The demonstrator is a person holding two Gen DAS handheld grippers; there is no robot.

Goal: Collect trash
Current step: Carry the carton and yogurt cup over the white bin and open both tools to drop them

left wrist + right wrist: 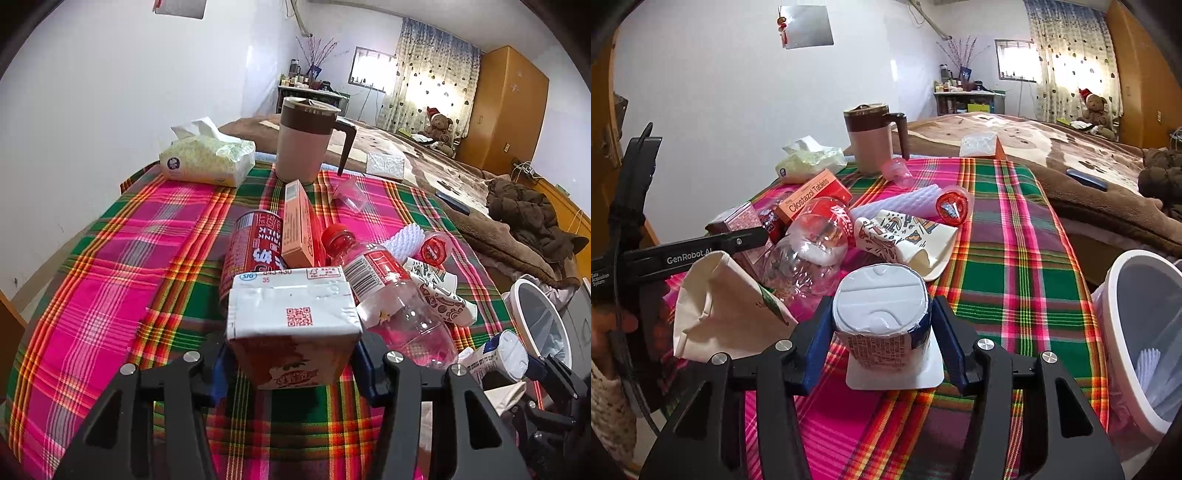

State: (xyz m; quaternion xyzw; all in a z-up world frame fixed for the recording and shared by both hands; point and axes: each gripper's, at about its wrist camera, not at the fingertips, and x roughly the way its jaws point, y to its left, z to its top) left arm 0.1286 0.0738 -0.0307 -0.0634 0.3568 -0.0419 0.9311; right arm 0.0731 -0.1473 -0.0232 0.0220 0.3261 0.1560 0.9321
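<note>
Left tongs [291,354] level, pinching milk carton [293,325], right tongs [882,347] pinching yogurt cup [882,314]

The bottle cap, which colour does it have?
The bottle cap is red; the left wrist view shows it best.

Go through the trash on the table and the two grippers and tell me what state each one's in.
left gripper: shut on milk carton
right gripper: shut on yogurt cup, inverted
plastic bottle: lying down, red cap on
red can: on its side
paper cup: crushed flat
bin: open, bag-lined
mug: upright, lidded
</note>
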